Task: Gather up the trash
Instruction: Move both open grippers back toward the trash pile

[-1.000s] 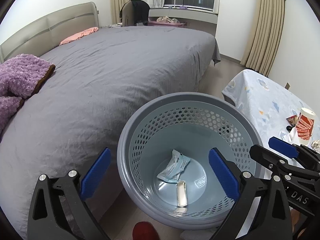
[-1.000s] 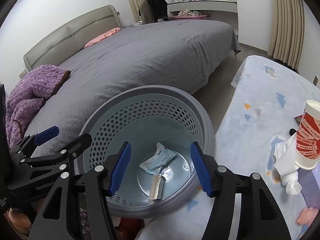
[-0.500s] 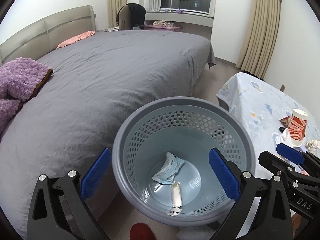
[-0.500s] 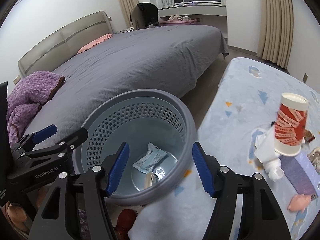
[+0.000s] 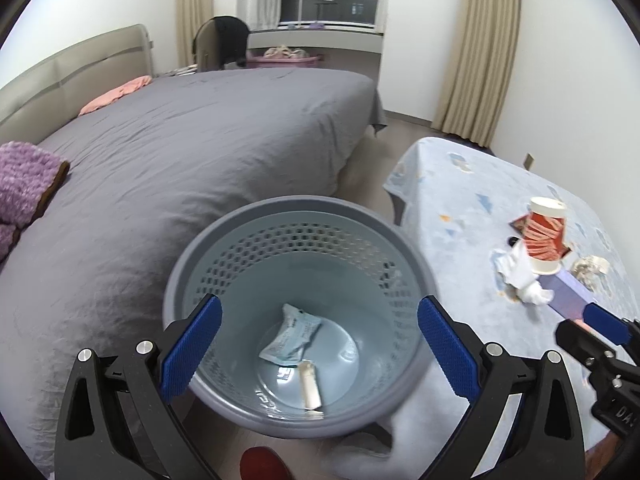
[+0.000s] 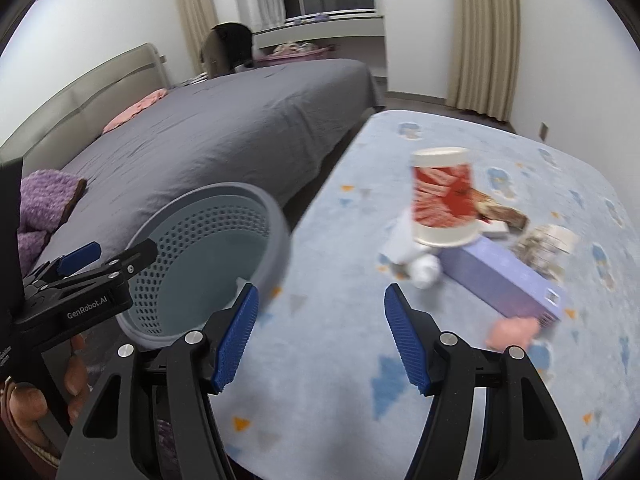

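A grey-blue perforated trash basket (image 5: 208,256) stands on the floor between the bed and a low table; it shows in the right wrist view too (image 6: 276,216). Inside lie a pale blue wrapper (image 5: 290,336) and a small cream packet (image 5: 310,386). My left gripper (image 5: 318,350) is open and empty above the basket. My right gripper (image 6: 320,340) is open and empty over the table's near edge. On the table stand a red-and-white paper cup (image 6: 442,200), crumpled white tissue (image 6: 416,260), a purple box (image 6: 500,280), crumpled paper (image 6: 548,246) and a pink scrap (image 6: 510,330).
A large bed with a grey cover (image 5: 180,152) fills the left, with a purple blanket (image 5: 24,184) on it. The table has a light blue patterned cloth (image 6: 400,360). Curtains (image 5: 476,48) and a desk stand at the far wall. A red slipper (image 5: 260,462) lies below the basket.
Both grippers have drawn back and swung right. The right gripper has left the basket and now faces the table trash. Both stay open.
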A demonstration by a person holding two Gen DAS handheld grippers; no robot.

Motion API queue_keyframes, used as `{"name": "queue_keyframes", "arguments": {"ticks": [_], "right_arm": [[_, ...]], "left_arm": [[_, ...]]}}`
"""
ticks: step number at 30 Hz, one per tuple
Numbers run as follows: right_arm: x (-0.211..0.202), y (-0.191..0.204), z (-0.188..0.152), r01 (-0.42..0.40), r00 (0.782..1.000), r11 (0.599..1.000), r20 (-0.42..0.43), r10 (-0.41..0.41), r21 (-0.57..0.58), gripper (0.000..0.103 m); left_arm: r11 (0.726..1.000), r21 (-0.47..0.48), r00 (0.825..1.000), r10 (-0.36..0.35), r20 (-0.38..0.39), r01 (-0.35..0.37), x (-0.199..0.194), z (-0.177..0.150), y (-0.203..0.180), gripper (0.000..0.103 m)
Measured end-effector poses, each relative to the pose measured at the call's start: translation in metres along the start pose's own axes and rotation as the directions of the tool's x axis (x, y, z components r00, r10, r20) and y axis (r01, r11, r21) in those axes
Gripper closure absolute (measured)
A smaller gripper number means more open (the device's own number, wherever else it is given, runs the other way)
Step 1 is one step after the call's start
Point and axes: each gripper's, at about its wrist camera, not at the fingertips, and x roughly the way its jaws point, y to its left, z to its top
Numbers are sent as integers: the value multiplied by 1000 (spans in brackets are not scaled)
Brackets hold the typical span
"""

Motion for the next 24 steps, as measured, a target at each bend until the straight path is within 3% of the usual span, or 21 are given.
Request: {"name": "queue_keyframes", "arguments": {"ticks": [13, 24], "right_arm": [[-30, -86, -31, 179, 984, 975, -14, -179, 134, 40], [0, -128, -42, 201, 979, 963, -74, -190, 179, 40]], "left_arm": [[993, 60, 995, -98, -6, 99, -1, 0, -55, 7], [987, 105, 992, -120, -25, 122, 14, 1, -99, 7]]}}
